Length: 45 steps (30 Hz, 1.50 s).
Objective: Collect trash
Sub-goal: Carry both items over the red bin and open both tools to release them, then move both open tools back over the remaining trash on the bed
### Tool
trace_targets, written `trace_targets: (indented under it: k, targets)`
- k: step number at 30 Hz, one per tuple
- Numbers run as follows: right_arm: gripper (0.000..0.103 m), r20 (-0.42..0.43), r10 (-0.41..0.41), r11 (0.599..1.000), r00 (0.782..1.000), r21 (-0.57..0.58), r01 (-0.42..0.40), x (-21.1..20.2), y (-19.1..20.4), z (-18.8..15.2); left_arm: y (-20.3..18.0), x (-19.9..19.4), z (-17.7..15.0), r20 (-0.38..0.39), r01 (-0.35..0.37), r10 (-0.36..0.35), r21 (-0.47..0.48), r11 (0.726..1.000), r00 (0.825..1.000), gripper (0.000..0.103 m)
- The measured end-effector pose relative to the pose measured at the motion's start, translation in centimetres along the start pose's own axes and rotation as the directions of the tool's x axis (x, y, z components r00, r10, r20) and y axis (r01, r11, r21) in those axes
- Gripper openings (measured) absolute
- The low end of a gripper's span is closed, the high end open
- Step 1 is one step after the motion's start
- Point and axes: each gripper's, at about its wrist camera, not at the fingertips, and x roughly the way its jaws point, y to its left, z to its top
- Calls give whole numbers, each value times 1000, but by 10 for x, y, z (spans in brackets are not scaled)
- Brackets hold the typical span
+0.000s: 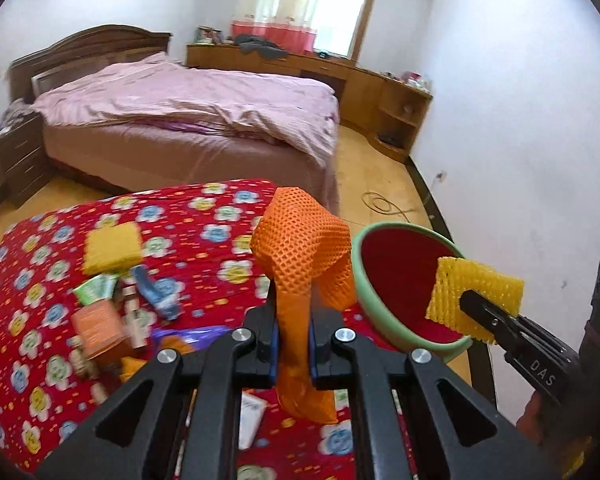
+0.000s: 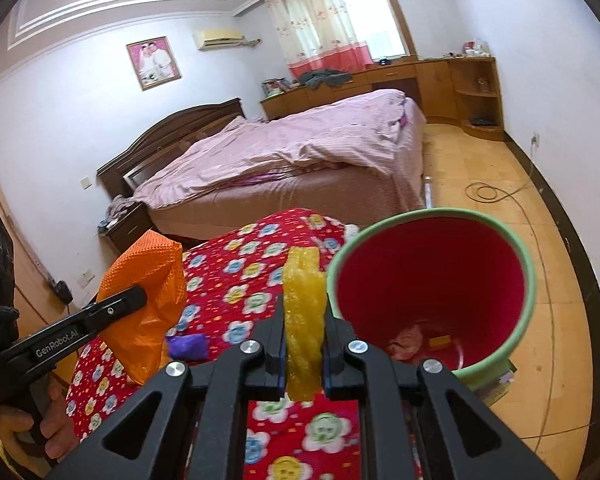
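Fingers of left gripper [image 1: 292,342]: closed on orange foam fruit net [image 1: 300,248], over the desk's right edge. Fingers of right gripper [image 2: 305,354]: closed on yellow foam net [image 2: 304,312], just beside the bin rim. Step judged: drop both into green bin [image 2: 530,280] standing on the floor by the desk; carry each net well over the red interior before opening. Bin contents: pink crumpled scrap [image 2: 408,340], small yellow piece. Remaining on floral-clothed desk [image 1: 204,216]: another yellow net [image 1: 112,246], small cartons, wrappers.

Bin [image 2: 530,292] mouth unobstructed; litter [image 1: 112,312] crowds red quilt [image 1: 204,216].
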Motion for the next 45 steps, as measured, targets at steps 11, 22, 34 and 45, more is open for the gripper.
trace_targets:
  k: [11, 22, 34, 45]
  targets:
    - [14, -12, -68, 994, 998, 87, 68, 9, -68, 4, -64, 56, 9, -61, 96, -92, 66, 993, 994, 9]
    - [14, -50, -106, 982, 993, 152, 113, 32, -118, 3, -99, 115, 9, -143, 144, -131, 84, 986, 981, 9]
    - [28, -80, -125, 976, 989, 172, 137, 47, -131, 0, -116, 131, 8, -156, 153, -133, 128, 980, 979, 37]
    - [50, -68, -105, 975, 992, 188, 116, 38, -129, -3, -92, 111, 7, -141, 114, -102, 79, 990, 985, 37]
